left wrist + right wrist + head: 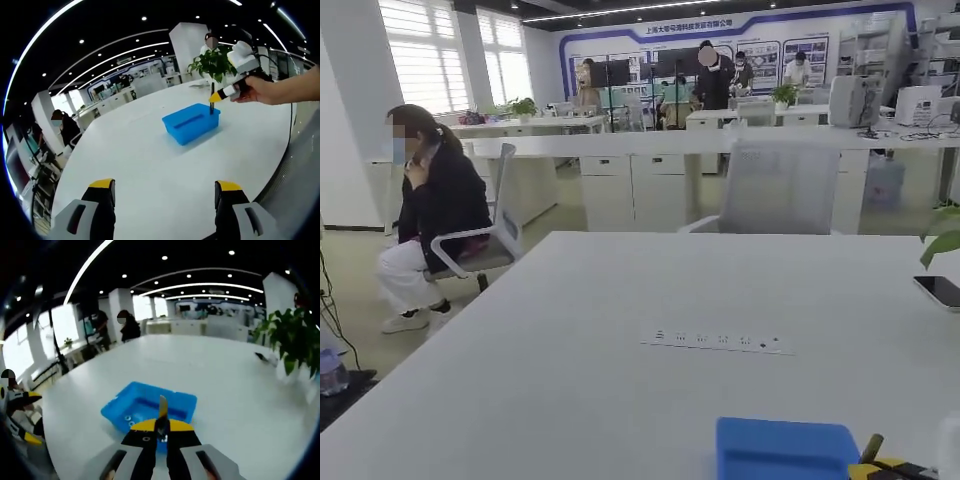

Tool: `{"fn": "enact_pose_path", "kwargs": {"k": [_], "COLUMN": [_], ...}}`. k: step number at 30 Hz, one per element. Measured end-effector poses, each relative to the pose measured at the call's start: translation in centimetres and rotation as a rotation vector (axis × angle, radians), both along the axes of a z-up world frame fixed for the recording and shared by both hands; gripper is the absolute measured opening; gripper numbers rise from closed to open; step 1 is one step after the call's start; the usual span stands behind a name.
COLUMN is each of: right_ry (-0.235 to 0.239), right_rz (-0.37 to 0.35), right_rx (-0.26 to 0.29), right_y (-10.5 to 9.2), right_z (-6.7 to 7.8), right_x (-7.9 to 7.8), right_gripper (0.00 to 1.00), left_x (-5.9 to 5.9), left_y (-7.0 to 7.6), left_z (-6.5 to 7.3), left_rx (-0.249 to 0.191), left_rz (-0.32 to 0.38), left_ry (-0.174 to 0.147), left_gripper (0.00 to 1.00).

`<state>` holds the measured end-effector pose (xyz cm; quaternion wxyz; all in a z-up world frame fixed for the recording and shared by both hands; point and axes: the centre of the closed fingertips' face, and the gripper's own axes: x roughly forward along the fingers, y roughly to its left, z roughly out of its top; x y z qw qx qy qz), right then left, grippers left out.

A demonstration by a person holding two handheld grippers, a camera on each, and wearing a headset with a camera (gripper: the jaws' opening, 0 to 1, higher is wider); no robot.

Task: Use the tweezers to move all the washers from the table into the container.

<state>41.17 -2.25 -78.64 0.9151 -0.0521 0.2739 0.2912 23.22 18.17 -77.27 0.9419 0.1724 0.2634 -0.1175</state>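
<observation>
Here, the right gripper (pixel 161 427) has its two jaws squeezed shut on a thin pair of metal tweezers (pixel 162 409). The tweezers point down at the shallow blue plastic container (pixel 150 405), and their tip hangs over the inside of it. A few small round washers (pixel 128 416) lie on the floor of the container, near its left side. In the left gripper view, a hand (pixel 260 90) holds that gripper above the far right end of the container. The left gripper (pixel 165 192) hangs over the bare white table (pixel 150 165), well apart from the container. Its yellow-tipped jaws are wide open and hold nothing. In the head view, the container sits at the near edge of the table, and a black phone (pixel 938 290) lies far off to the right.
</observation>
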Motion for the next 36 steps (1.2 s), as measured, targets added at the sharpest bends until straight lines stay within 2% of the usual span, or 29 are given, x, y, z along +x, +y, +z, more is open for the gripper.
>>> {"fn": "enact_pose_path", "kwargs": {"k": [3, 5, 6, 7, 8, 11, 14, 18, 19, 22, 25, 27, 29, 30, 32, 33, 35, 36], "right_ry": [0.016, 0.03, -0.005, 0.034, 0.036, 0.028, 0.017, 0.001, -0.041, -0.068, -0.118, -0.138, -0.17, -0.175, -0.149, -0.139, -0.115, -0.111], "right_rz": [0.006, 0.003, -0.003, -0.007, -0.003, 0.012, 0.034, 0.048, 0.051, 0.058, 0.073, 0.096, 0.12, 0.154, 0.2, 0.212, 0.231, 0.239], "right_rx": [0.004, -0.016, 0.024, 0.017, 0.013, 0.002, -0.023, -0.055, -0.047, 0.003, 0.036, 0.05, 0.078, 0.09, 0.116, 0.135, 0.196, 0.21], "right_y": [0.3, 0.1, 0.2, 0.0, 0.0, 0.4, 0.8, 1.0, 1.0, 1.1, 1.2, 1.4, 1.8, 2.1, 2.7, 2.9, 3.5, 3.7], "right_z": [-0.6, -1.3, -0.7, -1.1, -1.2, -1.3, -1.2, -1.0, 0.0, 2.2, 4.2, 5.6, 7.1, 7.8, 8.5, 8.8, 9.8, 10.1], "right_x": [-0.3, -0.2, 0.2, 0.2, 0.3, 0.8, 0.5, 0.4, 0.4, -0.4, -1.1, -2.1, -3.2, -4.0, -5.5, -6.0, -7.3, -7.8], "right_gripper": [0.02, 0.02, 0.02, 0.02, 0.03, 0.03, 0.03, 0.04, 0.04, 0.04, 0.04, 0.04, 0.04, 0.04, 0.04, 0.04, 0.04, 0.04], "left_x": [0.0, 0.0, 0.0, 0.0, 0.0, 0.0, 0.0, 0.0, 0.0, -0.1, -0.1, 0.0, -0.2, 0.0, 0.2, 0.6, 0.9, 1.1], "left_y": [0.0, 0.0, 0.0, 0.1, 0.2, 0.2, 0.3, 0.5, 0.5, 0.3, -0.1, -0.9, -1.8, -1.9, -2.7, -3.3, -4.1, -4.6], "left_z": [0.0, 0.0, 0.0, 0.0, -0.1, -0.1, 0.0, 0.4, 0.5, 0.8, 1.2, 1.4, 1.6, 1.9, 2.5, 3.5, 4.4, 4.7], "left_rx": [0.004, 0.006, 0.009, 0.01, 0.009, 0.005, 0.01, 0.018, 0.014, 0.001, -0.007, -0.035, -0.048, -0.047, -0.061, -0.081, -0.095, -0.105], "left_rz": [-0.003, -0.003, -0.001, 0.002, 0.005, 0.01, 0.01, 0.016, 0.017, 0.008, -0.018, -0.049, -0.098, -0.1, -0.129, -0.151, -0.185, -0.207], "left_ry": [0.001, 0.001, 0.0, 0.0, 0.003, 0.006, 0.0, -0.019, -0.017, -0.022, -0.025, -0.024, -0.008, -0.012, -0.012, -0.02, -0.021, -0.02], "left_gripper": [0.83, 0.83, 0.83, 0.82, 0.81, 0.81, 0.81, 0.81, 0.8, 0.78, 0.72, 0.74, 0.73, 0.73, 0.71, 0.7, 0.66, 0.63]}}
